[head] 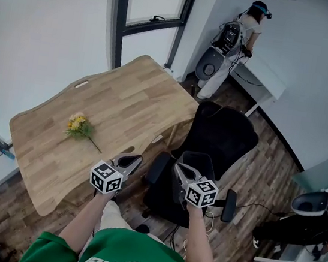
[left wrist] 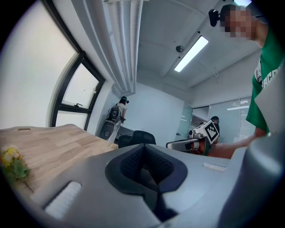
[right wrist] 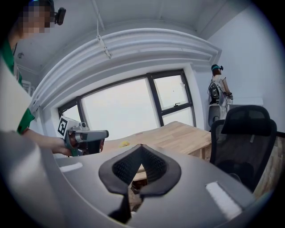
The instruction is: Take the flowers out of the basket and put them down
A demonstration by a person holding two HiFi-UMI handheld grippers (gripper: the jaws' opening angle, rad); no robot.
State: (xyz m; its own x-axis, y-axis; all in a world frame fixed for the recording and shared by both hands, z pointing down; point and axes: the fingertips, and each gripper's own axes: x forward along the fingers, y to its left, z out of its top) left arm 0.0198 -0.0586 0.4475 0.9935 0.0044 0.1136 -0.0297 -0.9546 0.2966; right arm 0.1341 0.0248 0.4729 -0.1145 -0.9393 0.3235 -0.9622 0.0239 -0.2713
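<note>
The pale wooden worktop [head: 132,99] stood by the window, with a black office chair [head: 220,141] at its near corner. Near that edge, the left tongs [head: 132,161] and right tongs [head: 180,169] were both pressed together, pinching nothing. The flowers [head: 78,125] lay flat on the worktop, well apart from both.

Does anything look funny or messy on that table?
Only a little. The flowers lie flat on their side on the wooden table, and no basket or vase shows in any view. Nothing looks spilled or broken.
</note>
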